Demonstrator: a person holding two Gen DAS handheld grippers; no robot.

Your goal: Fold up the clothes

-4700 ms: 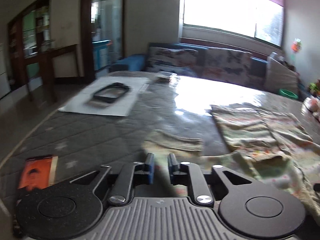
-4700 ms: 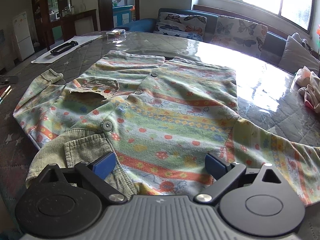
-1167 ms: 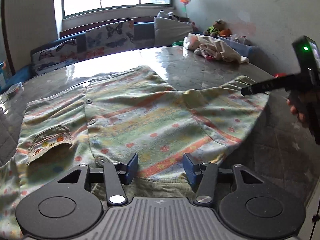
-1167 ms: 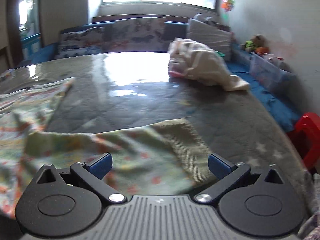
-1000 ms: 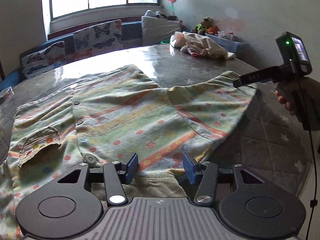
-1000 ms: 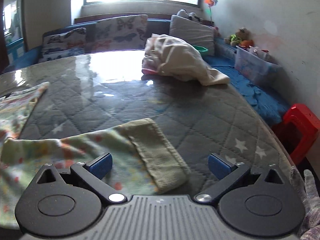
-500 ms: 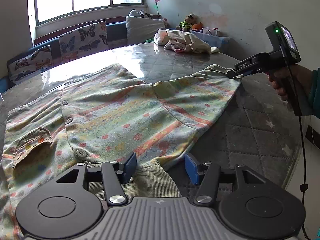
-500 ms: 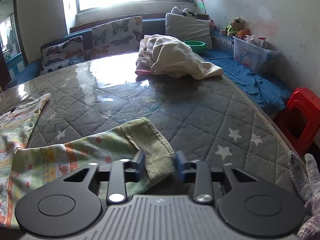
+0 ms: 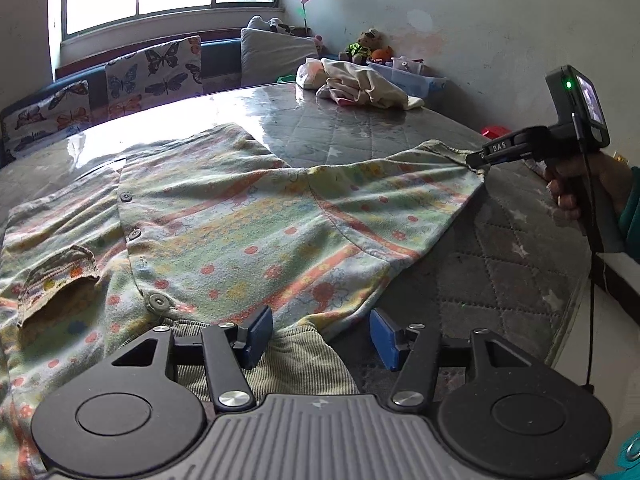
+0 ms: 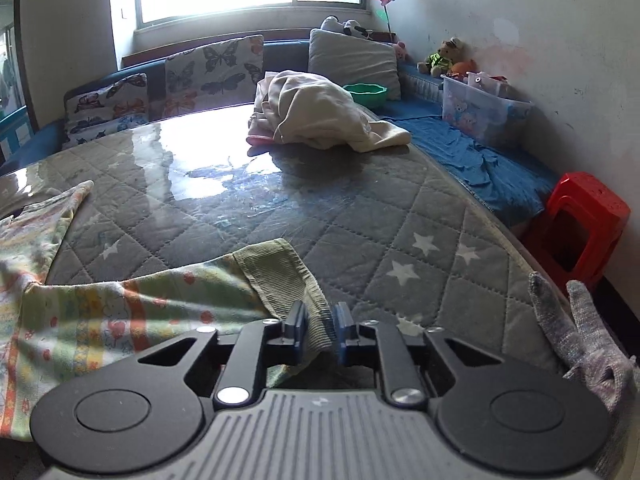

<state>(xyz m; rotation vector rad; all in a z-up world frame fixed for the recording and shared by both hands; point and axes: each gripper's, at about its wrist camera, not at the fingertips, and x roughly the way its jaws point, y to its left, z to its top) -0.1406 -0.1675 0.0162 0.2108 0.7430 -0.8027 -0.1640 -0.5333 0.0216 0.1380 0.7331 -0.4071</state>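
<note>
A pale green flowered jacket [image 9: 224,216] with buttons and a chest pocket lies spread on the quilted table [image 9: 500,264]. My left gripper [image 9: 320,334] is open over the jacket's olive ribbed hem [image 9: 296,364] at the near edge. My right gripper [image 10: 318,332] is shut on the olive ribbed cuff [image 10: 280,276] of the right sleeve [image 10: 120,312]. It also shows in the left wrist view [image 9: 478,160], holding the sleeve end out to the right and slightly off the table.
A heap of cream clothes [image 10: 320,116] lies at the table's far side. A sofa with butterfly cushions [image 10: 208,68] runs behind it. A red stool [image 10: 580,224] and a clear storage box [image 10: 484,112] stand to the right of the table.
My right gripper closed from wide open onto the sleeve cuff and lifted it slightly. My left gripper turned from the table's left side to the hem and stayed open.
</note>
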